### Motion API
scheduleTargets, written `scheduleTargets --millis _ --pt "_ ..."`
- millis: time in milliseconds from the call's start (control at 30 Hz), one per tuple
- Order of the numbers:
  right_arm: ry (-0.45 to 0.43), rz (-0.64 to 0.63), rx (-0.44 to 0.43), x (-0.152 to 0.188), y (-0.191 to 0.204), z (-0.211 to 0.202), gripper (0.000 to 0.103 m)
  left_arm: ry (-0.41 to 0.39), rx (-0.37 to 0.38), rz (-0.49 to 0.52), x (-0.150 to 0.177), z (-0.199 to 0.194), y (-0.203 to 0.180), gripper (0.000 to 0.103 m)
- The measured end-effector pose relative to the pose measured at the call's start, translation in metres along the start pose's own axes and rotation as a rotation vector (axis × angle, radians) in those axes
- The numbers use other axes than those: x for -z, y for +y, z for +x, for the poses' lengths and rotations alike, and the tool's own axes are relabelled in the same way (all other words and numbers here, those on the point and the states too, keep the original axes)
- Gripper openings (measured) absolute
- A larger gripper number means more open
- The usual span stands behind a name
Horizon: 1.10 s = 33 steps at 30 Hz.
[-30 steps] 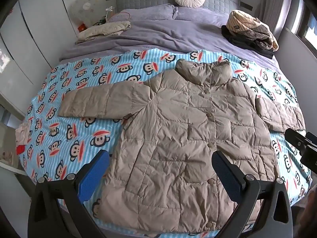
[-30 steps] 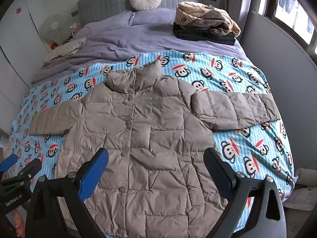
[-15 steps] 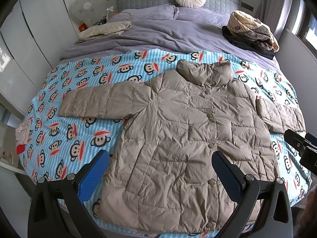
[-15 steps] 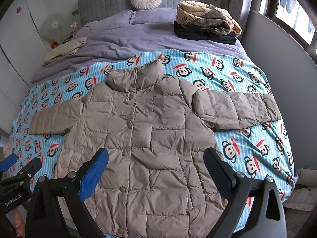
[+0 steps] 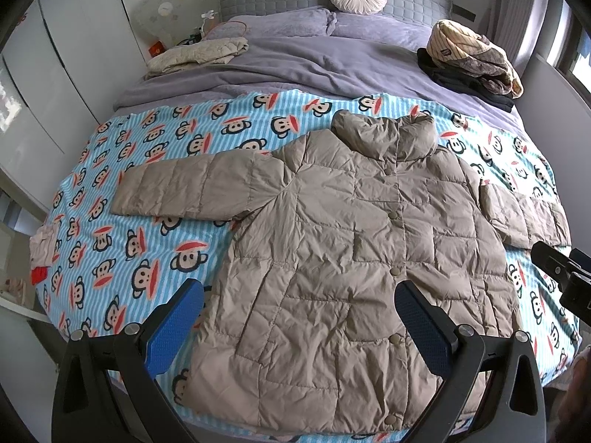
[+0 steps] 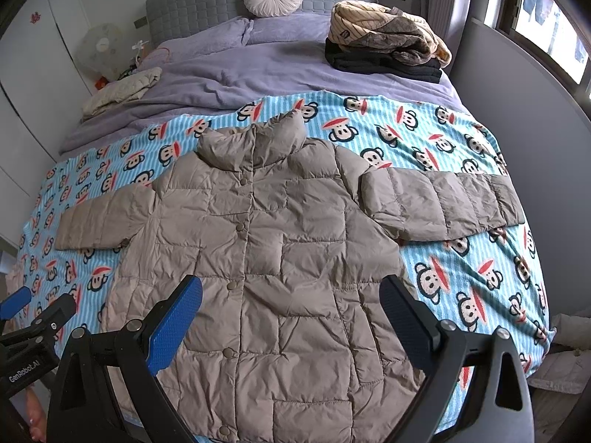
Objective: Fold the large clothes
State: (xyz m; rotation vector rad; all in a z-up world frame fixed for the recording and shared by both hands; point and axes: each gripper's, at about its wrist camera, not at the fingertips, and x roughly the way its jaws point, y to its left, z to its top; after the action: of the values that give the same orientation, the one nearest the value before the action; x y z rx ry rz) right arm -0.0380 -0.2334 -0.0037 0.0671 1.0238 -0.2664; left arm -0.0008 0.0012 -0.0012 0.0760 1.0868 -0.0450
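A beige quilted puffer jacket point(image 5: 351, 243) lies flat, front up and buttoned, on the blue monkey-print blanket point(image 5: 147, 251), both sleeves spread sideways. It also shows in the right wrist view point(image 6: 273, 258). My left gripper point(image 5: 299, 295) is open and empty, held above the jacket's lower left part. My right gripper point(image 6: 291, 291) is open and empty, above the jacket's lower middle. The right gripper's tip shows at the left wrist view's right edge point(image 5: 561, 269); the left gripper shows at the right wrist view's lower left point(image 6: 33, 317).
The blanket covers the foot of a bed with a purple duvet point(image 5: 314, 62). A stack of folded clothes point(image 5: 472, 62) sits at the back right, a cream garment point(image 5: 199, 55) at the back left. A grey wall point(image 6: 535, 110) runs along the bed's right side; white wardrobes point(image 5: 55, 74) stand left.
Both cameras drifted very slightly; the jacket sits a touch lower in the views. Both grippers stay open and empty, and the jacket has not moved.
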Motion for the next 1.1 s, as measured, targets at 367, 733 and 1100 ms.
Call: scheduleTargets --millis 367,733,1100 --pt "-0.001 0.003 -0.006 0.0001 0.0008 0.0016 0.098 -0.002 -0.003 0.001 0.0002 0.0000 -0.0001 0.103" --pt "-0.001 0.008 -0.013 -0.0016 -0.0003 0.0025 0.098 -0.001 -0.007 0.004 0.0004 0.0000 -0.0002 0.103" --pt "0.001 0.015 -0.021 -0.0021 0.0007 0.0037 0.098 -0.002 -0.012 0.005 0.0004 0.0001 -0.0003 0.103"
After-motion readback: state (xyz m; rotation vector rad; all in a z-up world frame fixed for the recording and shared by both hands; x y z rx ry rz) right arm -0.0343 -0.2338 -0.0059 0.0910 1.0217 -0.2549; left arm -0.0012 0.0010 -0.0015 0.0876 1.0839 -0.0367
